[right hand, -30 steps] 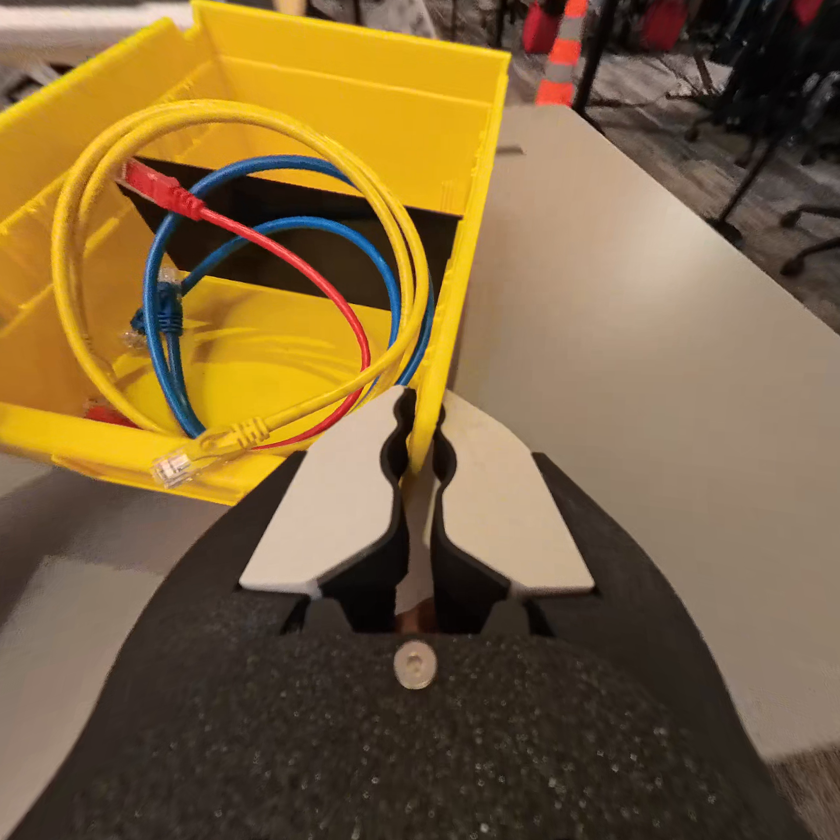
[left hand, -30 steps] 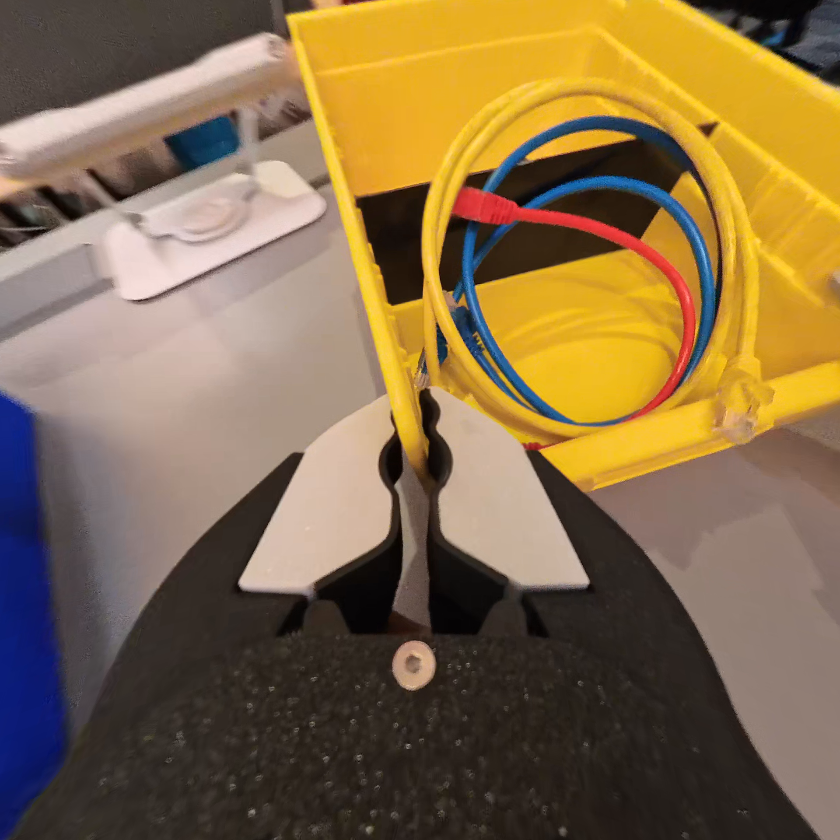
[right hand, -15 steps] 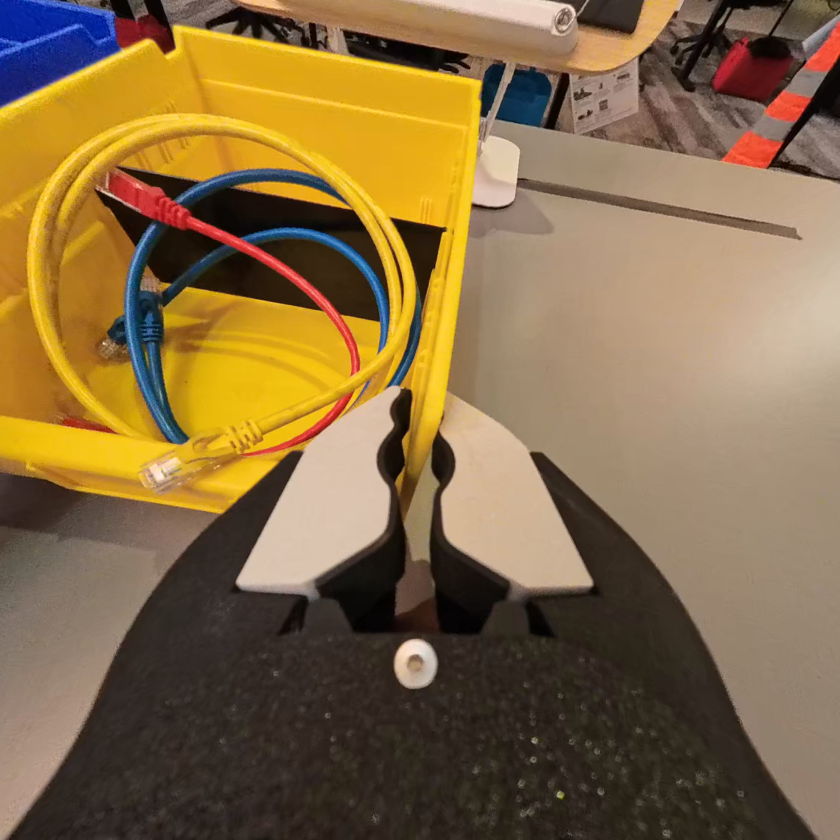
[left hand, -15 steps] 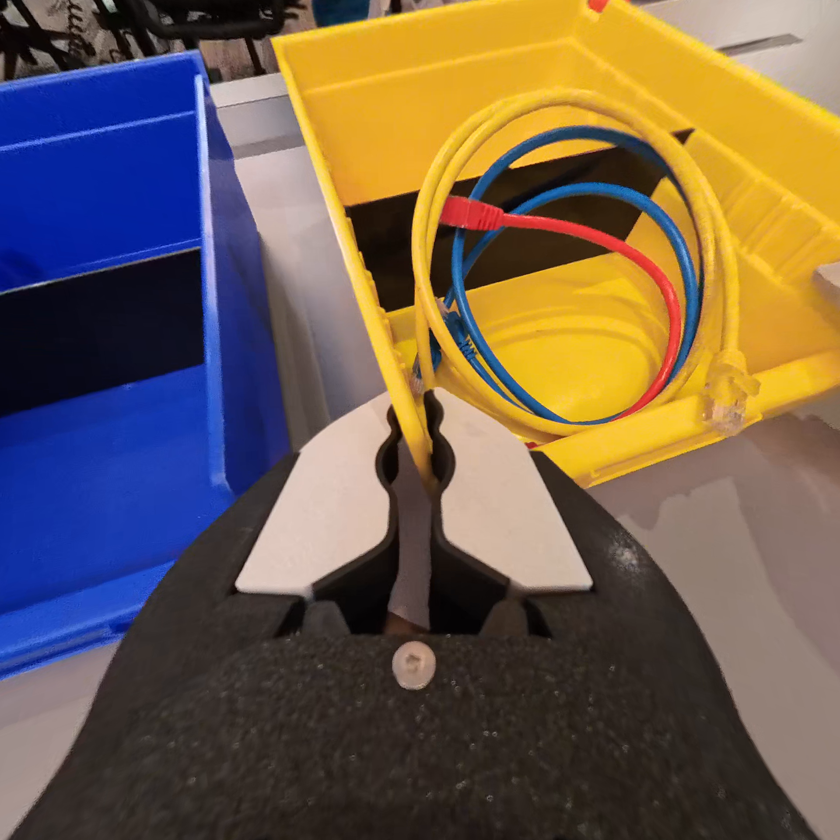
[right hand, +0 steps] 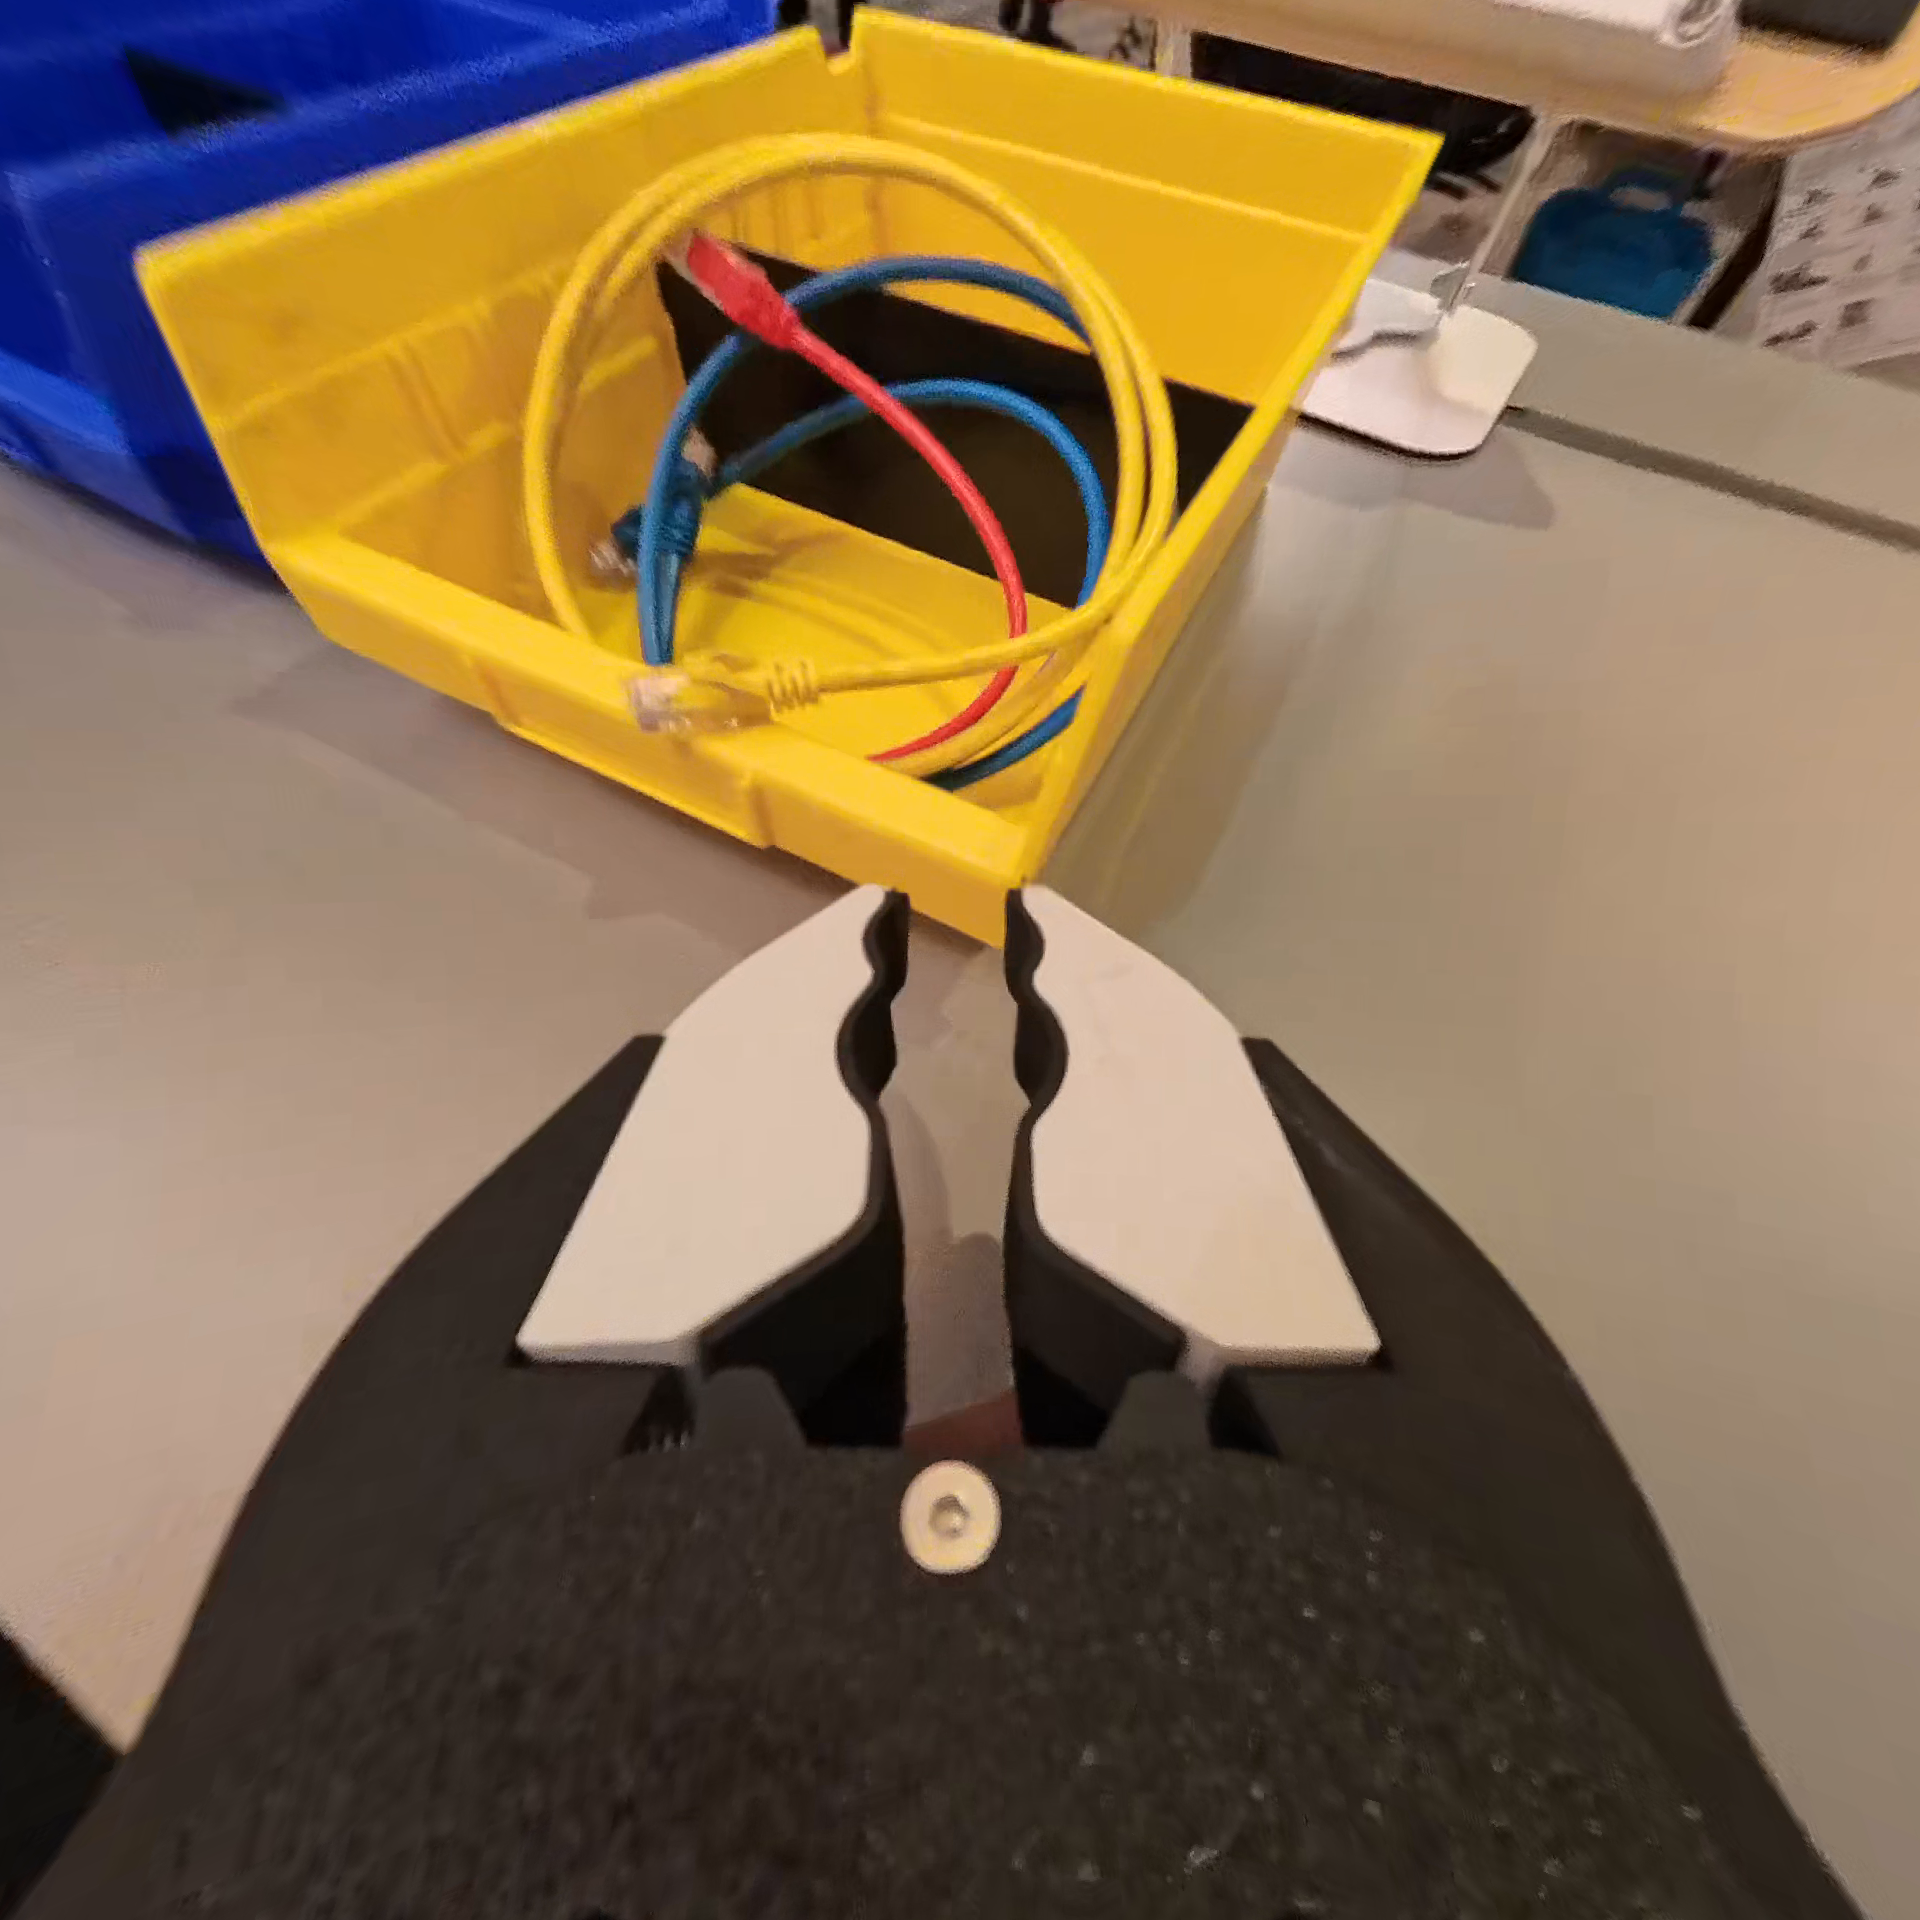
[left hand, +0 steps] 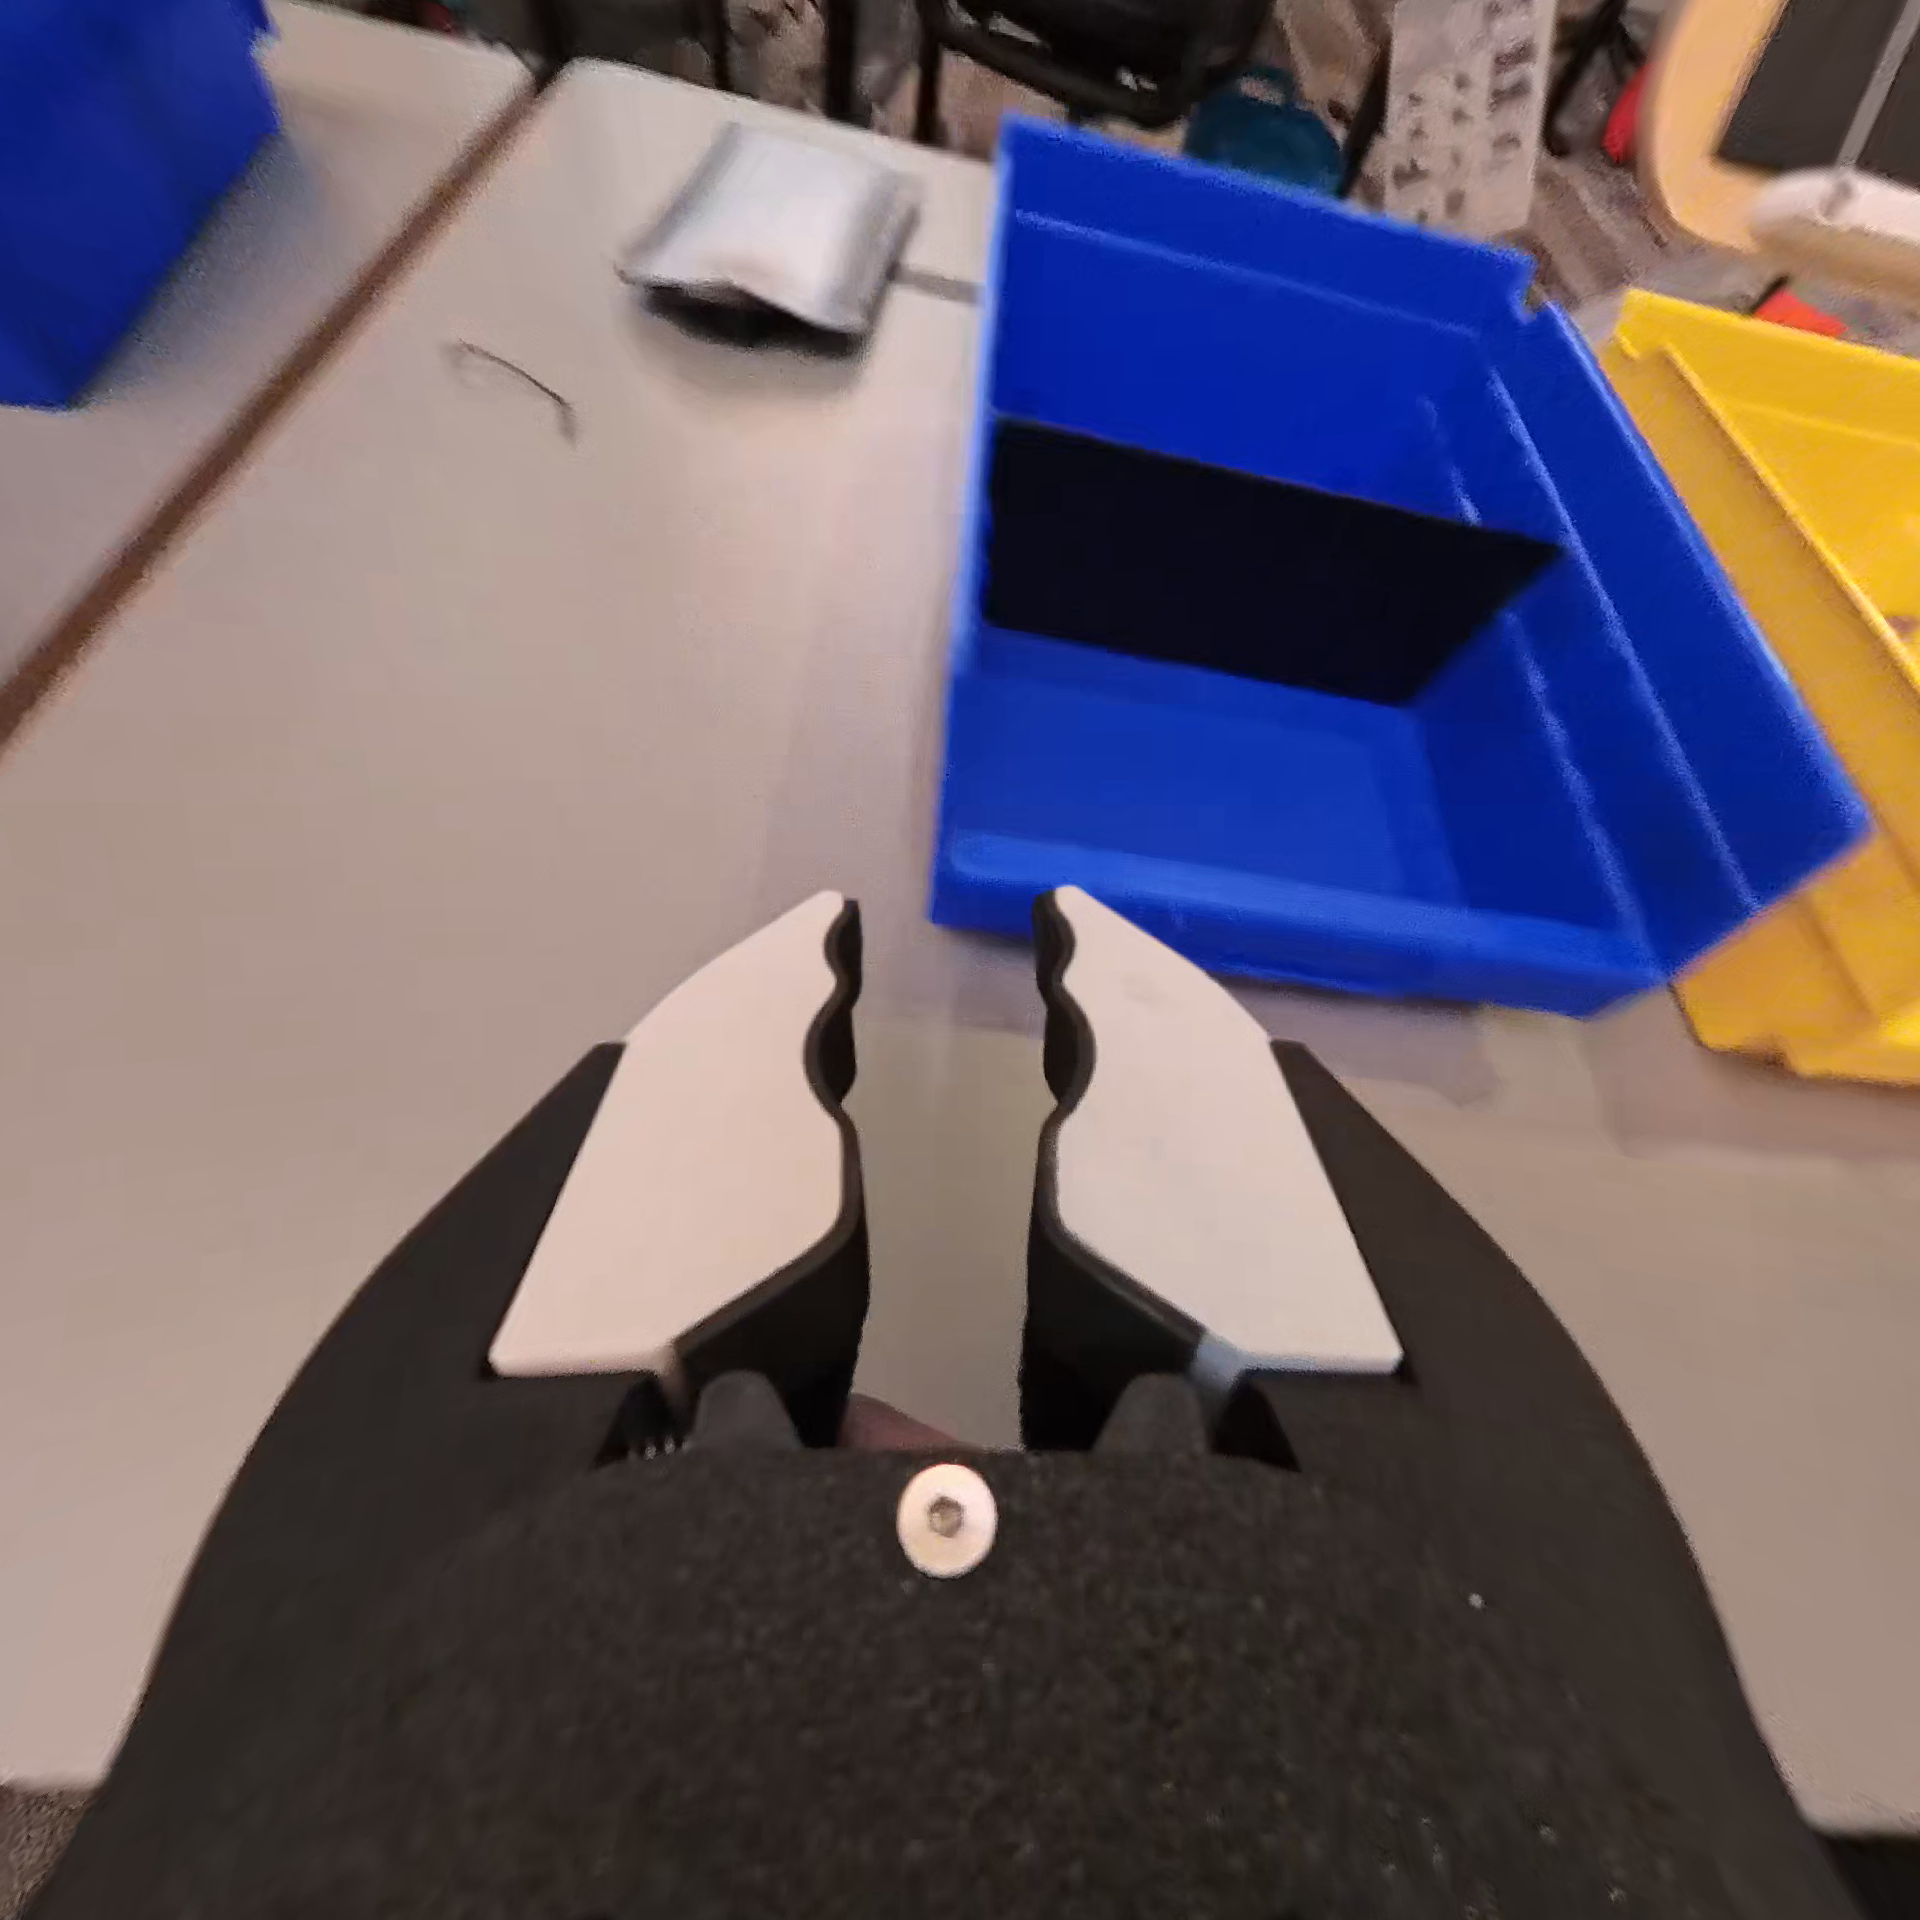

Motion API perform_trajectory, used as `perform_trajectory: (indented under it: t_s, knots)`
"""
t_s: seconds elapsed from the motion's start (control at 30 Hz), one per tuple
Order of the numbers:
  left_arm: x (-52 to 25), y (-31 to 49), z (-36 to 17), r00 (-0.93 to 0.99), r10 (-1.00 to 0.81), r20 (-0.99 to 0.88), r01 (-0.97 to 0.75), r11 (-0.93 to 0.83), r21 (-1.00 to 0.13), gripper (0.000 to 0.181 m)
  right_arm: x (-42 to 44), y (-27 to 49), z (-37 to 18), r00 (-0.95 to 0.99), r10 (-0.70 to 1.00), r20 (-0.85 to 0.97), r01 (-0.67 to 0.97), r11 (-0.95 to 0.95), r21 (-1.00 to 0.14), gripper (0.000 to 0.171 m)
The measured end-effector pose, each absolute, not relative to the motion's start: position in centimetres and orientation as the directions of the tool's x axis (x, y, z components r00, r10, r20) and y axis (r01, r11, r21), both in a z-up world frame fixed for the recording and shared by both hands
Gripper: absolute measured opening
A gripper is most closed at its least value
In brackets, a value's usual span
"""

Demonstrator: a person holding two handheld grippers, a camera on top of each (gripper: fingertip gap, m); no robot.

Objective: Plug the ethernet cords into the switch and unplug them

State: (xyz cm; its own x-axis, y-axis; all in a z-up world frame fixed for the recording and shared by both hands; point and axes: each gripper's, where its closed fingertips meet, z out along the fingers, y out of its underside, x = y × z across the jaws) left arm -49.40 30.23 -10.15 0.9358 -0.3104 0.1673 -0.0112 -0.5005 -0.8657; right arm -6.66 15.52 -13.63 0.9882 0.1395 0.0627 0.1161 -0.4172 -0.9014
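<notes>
A yellow bin [right hand: 353, 343] stands on the grey table and holds coiled ethernet cords: a yellow cord [right hand: 852, 156], a blue cord [right hand: 665, 540] and a red cord [right hand: 914, 416]. The yellow cord's clear plug [right hand: 681, 701] rests on the bin's front rim. My right gripper [right hand: 954, 914] is open and empty, just in front of the bin's near right corner. My left gripper [left hand: 945, 914] is open and empty over the table, just short of a blue bin [left hand: 1299, 945]. The yellow bin's edge [left hand: 1787, 436] shows at the right of the left wrist view. No switch is in view.
The blue bin also shows behind the yellow one [right hand: 208, 125]. A silver pouch [left hand: 769, 239] and a thin dark wire [left hand: 520, 379] lie on the table at the far left. A white lamp base [right hand: 1423, 374] stands behind the yellow bin. Another blue bin [left hand: 104, 156] sits on the neighbouring table. About 45 cm separates my left fingertips from my right.
Both grippers have let go of the yellow bin's side walls and opened. The bin now rests on the table beside the blue bin. The left gripper has swung left; the right has drawn back.
</notes>
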Motion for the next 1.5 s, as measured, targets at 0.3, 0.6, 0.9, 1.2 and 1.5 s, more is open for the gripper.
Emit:
perform_trajectory:
  t_s: [0.3, 0.6, 0.9, 1.2, 1.5]
  knots:
    - [-46.6, 37.6, -12.1, 0.86, -0.505, 0.077, -0.23, -0.517, -0.824, 0.015, -19.2, 14.6, -14.0, 0.914, 0.395, 0.09, 0.247, -0.367, -0.897, 0.015]
    - [-46.6, 32.3, -13.1, 0.894, -0.447, 0.038, -0.232, -0.533, -0.814, 0.005, -28.5, 17.0, -13.5, 0.889, 0.459, 0.008, 0.2, -0.372, -0.906, 0.035]
    - [-47.0, 24.3, -13.7, 0.915, -0.403, 0.013, -0.229, -0.546, -0.806, 0.008, -27.8, 22.3, -11.5, 0.989, 0.139, -0.049, 0.0, -0.336, -0.942, 0.037]
    - [-47.5, 19.6, -11.7, 0.942, -0.328, -0.071, -0.215, -0.427, -0.878, 0.005, -28.7, 20.0, -11.3, 0.98, 0.197, -0.016, 0.069, -0.413, -0.908, 0.007]
    - [-40.0, 19.6, 2.1, 0.941, -0.286, -0.184, -0.192, -0.002, -0.981, 0.005, -21.2, 18.8, 0.9, 0.99, 0.1, 0.096, 0.107, -0.105, -0.989, 0.007]
